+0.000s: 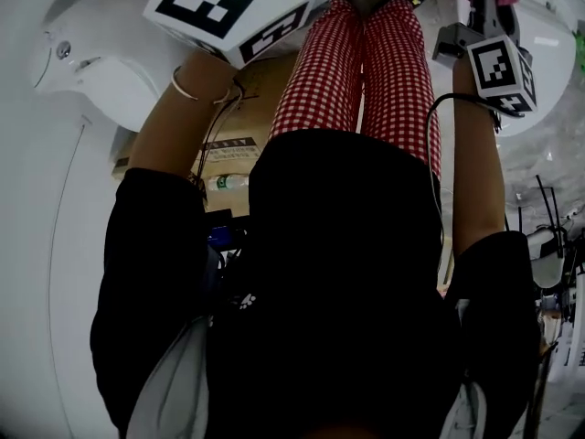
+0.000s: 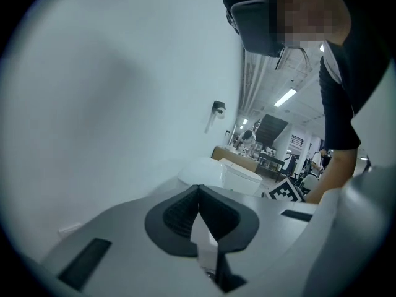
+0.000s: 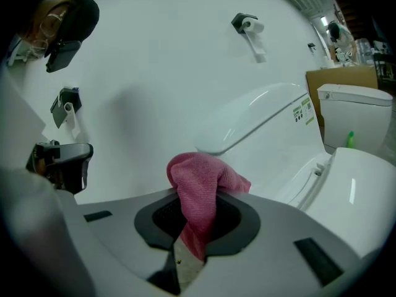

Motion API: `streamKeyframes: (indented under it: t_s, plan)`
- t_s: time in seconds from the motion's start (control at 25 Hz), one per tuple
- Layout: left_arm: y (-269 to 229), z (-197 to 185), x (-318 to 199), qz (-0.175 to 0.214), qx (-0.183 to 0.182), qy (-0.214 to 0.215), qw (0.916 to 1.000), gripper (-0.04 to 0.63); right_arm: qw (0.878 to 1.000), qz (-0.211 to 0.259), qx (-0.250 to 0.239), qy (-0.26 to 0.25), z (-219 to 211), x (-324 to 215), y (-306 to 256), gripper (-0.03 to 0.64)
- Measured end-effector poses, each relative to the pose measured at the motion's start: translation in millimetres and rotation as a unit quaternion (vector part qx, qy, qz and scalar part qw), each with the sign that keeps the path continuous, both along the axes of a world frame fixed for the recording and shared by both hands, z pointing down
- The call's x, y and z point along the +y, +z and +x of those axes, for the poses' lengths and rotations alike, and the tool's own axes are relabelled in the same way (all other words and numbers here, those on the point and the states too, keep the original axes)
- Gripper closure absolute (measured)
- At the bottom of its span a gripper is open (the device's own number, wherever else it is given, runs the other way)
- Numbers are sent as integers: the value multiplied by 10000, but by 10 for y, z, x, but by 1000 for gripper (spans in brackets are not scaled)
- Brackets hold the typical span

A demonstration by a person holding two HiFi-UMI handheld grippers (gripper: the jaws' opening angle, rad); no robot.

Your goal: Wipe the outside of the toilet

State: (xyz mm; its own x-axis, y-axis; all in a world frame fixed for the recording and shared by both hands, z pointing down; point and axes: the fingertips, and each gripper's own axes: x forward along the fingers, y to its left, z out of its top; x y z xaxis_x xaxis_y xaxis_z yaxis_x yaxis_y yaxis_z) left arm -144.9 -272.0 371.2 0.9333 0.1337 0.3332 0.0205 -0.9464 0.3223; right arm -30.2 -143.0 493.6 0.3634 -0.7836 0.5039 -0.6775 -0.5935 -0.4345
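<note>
Approach step: right gripper [image 3: 189, 224] pinches pink cloth [image 3: 199, 181], left gripper [image 2: 199, 214] pressed together, empty; next, likely cloth onto toilet [image 3: 352, 193] exterior.

My head view looks steeply down; each gripper view faces along its jaws — both catch the toilet [image 3: 356, 113] right of centre.

A plain white wall [image 2: 111, 104] fills the left gripper view; at two o'clock a ceiling strip light [image 2: 286, 97] glows above a distant cardboard box [image 2: 234, 158].
</note>
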Motion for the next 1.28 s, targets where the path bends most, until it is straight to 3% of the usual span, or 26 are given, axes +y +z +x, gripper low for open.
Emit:
streamKeyframes:
  t_s: [0.2, 0.4, 0.72, 1.04, 1.28]
  plan:
    - [-197, 61, -20, 44, 66, 258, 9996, 586, 9993, 310, 151, -114, 1, -109, -255, 538]
    - [-364, 79, -69, 8, 99, 219, 9997, 586, 9945, 855, 375, -474, 1, -328, -646, 538]
    - [-766, 101, -73, 413, 296, 290, 9983, 585, 9878, 1415, 369, -534, 15, -533, -1202, 538]
    - [-1236, 75, -9, 695, 597, 396, 9950, 586, 9749, 2022, 584, -732, 51, -646, -2001, 538]
    - [-1529, -161, -41, 782, 729, 387, 9935, 586, 9633, 2382, 569, -1102, -287, -827, -2487, 538]
